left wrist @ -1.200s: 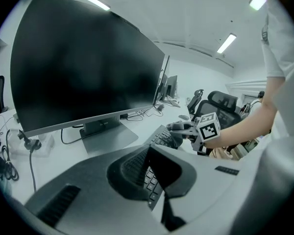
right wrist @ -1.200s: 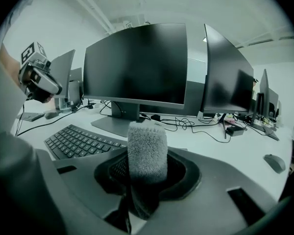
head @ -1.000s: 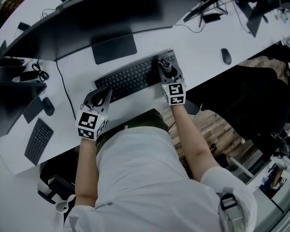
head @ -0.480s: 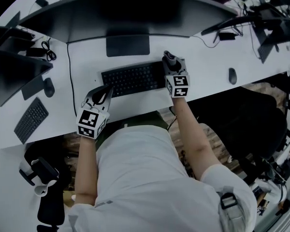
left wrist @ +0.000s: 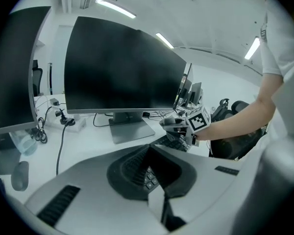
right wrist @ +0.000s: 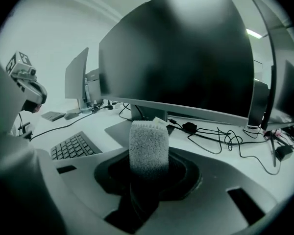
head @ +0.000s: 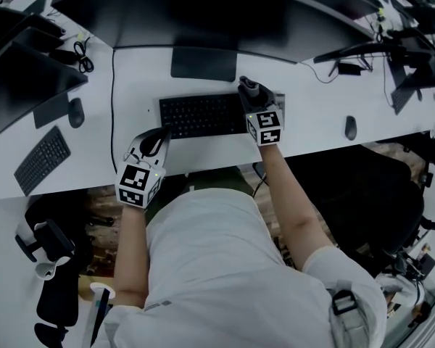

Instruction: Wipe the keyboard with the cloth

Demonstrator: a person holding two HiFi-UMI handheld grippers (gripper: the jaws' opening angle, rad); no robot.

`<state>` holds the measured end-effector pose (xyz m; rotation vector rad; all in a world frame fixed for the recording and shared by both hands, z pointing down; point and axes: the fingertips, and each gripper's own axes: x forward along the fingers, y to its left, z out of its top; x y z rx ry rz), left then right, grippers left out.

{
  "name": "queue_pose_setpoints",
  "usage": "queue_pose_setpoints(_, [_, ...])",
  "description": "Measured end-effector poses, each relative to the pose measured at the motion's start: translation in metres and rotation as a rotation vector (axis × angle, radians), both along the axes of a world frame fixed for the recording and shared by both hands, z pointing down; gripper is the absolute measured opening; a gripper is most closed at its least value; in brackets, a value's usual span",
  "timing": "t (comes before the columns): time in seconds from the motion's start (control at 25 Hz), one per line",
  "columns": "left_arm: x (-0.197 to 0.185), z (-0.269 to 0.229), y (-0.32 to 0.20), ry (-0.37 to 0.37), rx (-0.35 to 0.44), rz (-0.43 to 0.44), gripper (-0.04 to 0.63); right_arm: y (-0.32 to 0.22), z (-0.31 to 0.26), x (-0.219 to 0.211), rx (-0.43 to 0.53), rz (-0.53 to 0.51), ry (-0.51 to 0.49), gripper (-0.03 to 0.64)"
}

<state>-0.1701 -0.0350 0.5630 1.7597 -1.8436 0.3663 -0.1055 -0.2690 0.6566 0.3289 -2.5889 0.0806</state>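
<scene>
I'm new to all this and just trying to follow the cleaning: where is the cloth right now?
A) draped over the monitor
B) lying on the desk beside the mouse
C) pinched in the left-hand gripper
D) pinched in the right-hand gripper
D: the right gripper view shows the folded cloth standing clamped between the jaws of the right gripper, which sits at the right end of the keyboard.

- White desk (head: 312,114) carries a black keyboard (head: 203,114) near its front edge, with a monitor base (head: 203,64) behind.
- Second keyboard (head: 40,159) and mouse (head: 75,112) lie toward the left end.
- Another mouse (head: 350,127), apparently, sits toward the right end.
</scene>
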Motion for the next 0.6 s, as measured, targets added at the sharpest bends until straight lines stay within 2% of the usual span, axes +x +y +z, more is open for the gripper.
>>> queue_pose_setpoints(0.28, [0.008, 0.004, 0.012, 0.016, 0.008, -0.016, 0.002, 0.034, 0.004, 0.003, 0.028, -0.116, 0.051, 0.118])
queue_pose_setpoints(0.6, [0.017, 0.008, 0.018, 0.034, 0.016, 0.023, 0.002, 0.069, 0.015, 0.028, 0.04, -0.157, 0.102, 0.118])
